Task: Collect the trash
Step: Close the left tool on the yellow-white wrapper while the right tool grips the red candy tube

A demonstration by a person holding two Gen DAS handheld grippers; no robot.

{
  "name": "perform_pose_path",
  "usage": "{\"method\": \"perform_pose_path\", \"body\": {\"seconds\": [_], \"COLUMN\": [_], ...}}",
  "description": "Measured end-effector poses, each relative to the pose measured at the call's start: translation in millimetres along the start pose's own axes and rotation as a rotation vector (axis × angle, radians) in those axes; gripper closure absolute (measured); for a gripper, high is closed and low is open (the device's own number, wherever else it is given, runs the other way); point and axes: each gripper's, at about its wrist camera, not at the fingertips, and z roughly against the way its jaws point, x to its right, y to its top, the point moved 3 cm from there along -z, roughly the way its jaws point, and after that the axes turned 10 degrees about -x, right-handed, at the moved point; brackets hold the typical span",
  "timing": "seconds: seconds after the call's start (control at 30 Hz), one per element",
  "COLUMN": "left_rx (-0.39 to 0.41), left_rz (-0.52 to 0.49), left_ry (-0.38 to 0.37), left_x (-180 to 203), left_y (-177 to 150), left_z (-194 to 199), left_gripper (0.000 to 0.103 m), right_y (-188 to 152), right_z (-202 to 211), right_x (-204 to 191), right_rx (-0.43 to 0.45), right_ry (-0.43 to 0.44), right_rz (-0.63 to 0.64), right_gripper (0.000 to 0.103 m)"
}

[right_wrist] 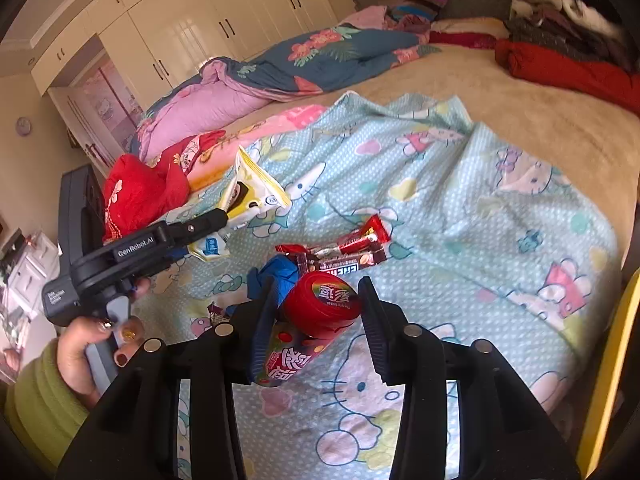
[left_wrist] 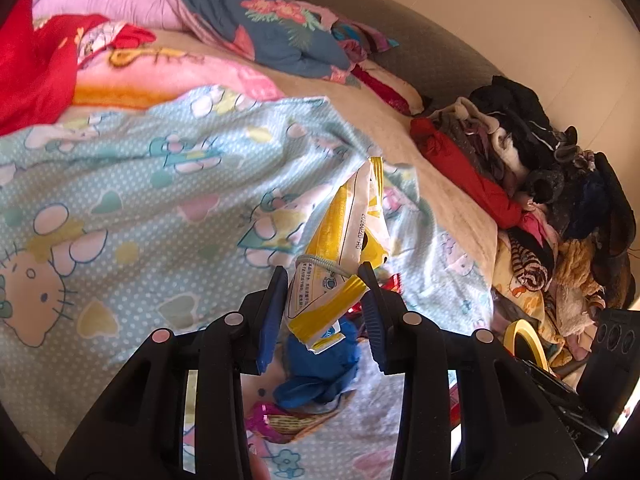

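Yellow-white wrapper (left_wrist: 340, 240) pinched in left gripper (left_wrist: 326, 276), lifted above blue cartoon-print sheet (left_wrist: 140, 184). Right gripper (right_wrist: 320, 292) clamps red-capped candy tube (right_wrist: 316, 312); only right view shows this, plus "GenRobot.AI" on left tool, red snack wrappers (right_wrist: 344, 248) beyond. Blue crumpled bag (left_wrist: 320, 364) beneath left gripper; clothes pile (left_wrist: 540, 176) along far edge.

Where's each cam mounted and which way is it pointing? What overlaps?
Left wrist: on the left gripper, looking down its fingers across the bed at the clothes pile; gripper holds a yellow wrapper.
Right wrist: on the right gripper, facing the wardrobe; holds a red candy tube; the left hand shows.
Shared: blue quilt, yellow wrapper, blue wad.
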Motion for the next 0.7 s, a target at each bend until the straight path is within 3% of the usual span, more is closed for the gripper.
{"method": "perform_pose_path", "body": {"seconds": [0.27,0.7], "left_rx": [0.034,0.025], "left_rz": [-0.038,-0.104], "left_ry": [-0.028,-0.057], "left_x": [26,66], "left_y": [4,-5], "left_z": [13,10], "left_gripper": [0.074,0.074], "right_y": [3,4], "right_z": [21,56], "right_x": [4,27], "right_rx": [0.052,0.126], "right_ry": [-0.023,-0.049], "right_rz": [0.001,-0.046], "right_gripper": [0.064,0.065]}}
